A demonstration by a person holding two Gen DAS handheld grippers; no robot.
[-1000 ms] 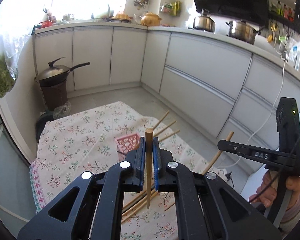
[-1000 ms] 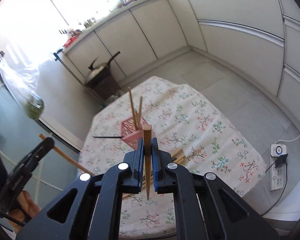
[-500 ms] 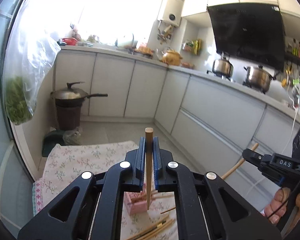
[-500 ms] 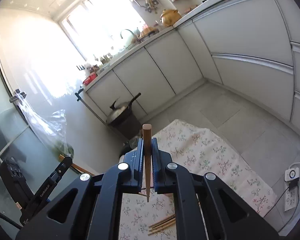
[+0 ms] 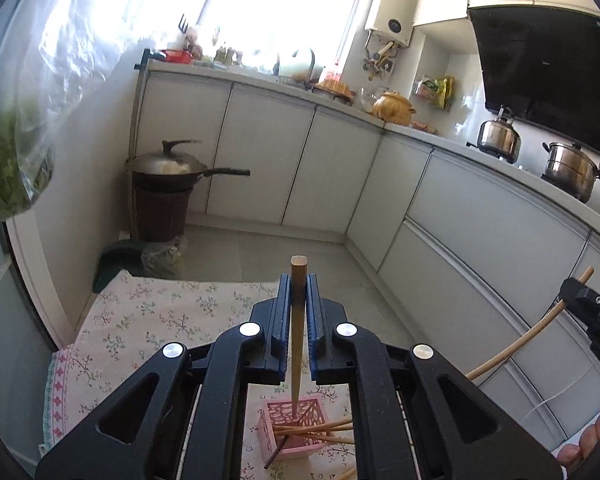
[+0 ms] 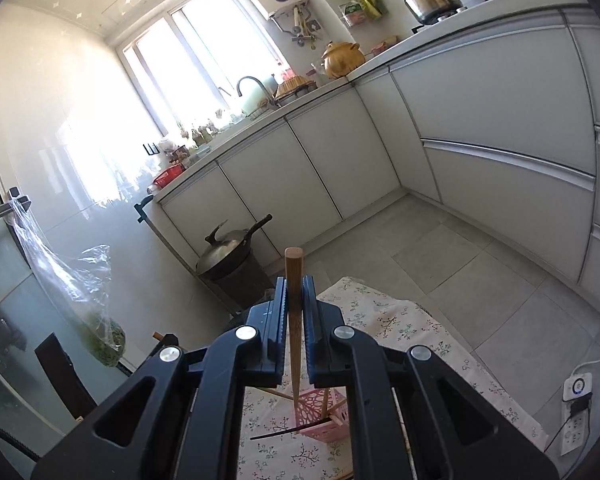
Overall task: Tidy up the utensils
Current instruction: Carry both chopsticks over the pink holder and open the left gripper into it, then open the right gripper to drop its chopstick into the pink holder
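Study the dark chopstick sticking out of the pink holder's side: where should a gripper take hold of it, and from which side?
Judging by the right wrist view, grip the dark chopstick on its free end, which juts out left of the pink holder over the floral cloth. Come from above, jaws across the thin shaft; its other end sits inside the holder among the other sticks.

I see strong daylight pouring through the window (image 5: 284, 8), blown out to pure white in both views. It throws glare across the glossy wall (image 6: 60, 140) and a soft sheen on the white cabinets (image 5: 268, 160). The floor (image 6: 479, 272) is evenly lit, with faint shadows. Fisheye curvature bends the counter lines, and dark vignetting rounds the corners. The hanging plastic bag (image 5: 16, 168) is blurred at the left edge.
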